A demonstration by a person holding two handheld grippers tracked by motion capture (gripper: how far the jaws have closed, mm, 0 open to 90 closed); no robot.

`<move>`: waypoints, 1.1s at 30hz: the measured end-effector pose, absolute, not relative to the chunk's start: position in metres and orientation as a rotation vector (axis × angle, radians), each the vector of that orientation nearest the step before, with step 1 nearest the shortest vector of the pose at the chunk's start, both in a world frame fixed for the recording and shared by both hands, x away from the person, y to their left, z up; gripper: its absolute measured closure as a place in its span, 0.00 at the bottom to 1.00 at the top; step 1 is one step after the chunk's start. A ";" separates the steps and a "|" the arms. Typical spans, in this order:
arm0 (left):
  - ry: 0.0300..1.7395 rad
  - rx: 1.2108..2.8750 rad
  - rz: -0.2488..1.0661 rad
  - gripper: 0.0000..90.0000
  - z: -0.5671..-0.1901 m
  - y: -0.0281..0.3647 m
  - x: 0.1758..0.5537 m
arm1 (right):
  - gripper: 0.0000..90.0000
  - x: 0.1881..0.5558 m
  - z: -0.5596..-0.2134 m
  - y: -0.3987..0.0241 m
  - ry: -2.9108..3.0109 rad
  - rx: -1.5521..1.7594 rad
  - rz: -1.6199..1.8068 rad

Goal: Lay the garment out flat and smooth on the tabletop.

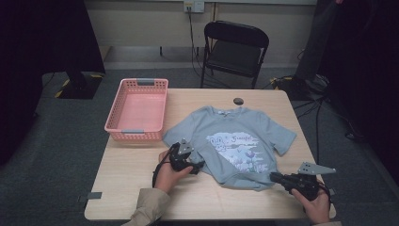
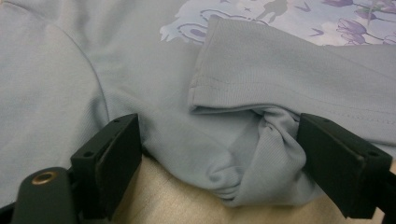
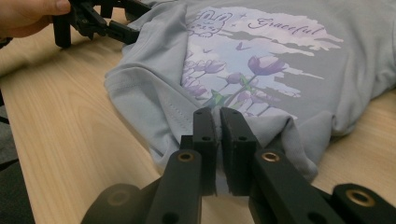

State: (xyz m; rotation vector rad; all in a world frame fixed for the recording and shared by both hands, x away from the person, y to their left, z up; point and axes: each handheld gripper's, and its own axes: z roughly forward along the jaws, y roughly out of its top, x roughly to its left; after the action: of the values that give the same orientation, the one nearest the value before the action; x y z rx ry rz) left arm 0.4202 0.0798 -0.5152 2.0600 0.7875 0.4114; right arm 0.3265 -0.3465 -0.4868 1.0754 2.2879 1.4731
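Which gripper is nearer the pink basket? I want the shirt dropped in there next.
Left. The left gripper sits at the shirt's near-left edge, just below the pink basket; the right gripper is across the shirt, at its hem.

Left fingers apart, right fingers pinched.

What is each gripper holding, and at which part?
The right gripper is shut on the T-shirt at its bottom hem. The left gripper is open around bunched side fabric, not pinching it.
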 end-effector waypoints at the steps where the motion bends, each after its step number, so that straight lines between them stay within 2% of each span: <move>1: 0.787 2.060 0.411 0.16 -0.515 0.080 0.420 | 0.95 0.326 -0.487 -0.348 2.284 1.081 1.475; 33: 0.788 2.060 0.412 0.16 -0.515 0.080 0.420 | 0.95 0.275 -0.487 -0.370 2.282 1.067 1.496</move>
State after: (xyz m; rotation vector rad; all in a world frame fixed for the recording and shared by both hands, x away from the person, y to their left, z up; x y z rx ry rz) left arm 0.4201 0.0798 -0.5152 2.0599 0.7876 0.4119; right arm 0.2751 -0.3704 -0.4868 1.0673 2.2817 1.4961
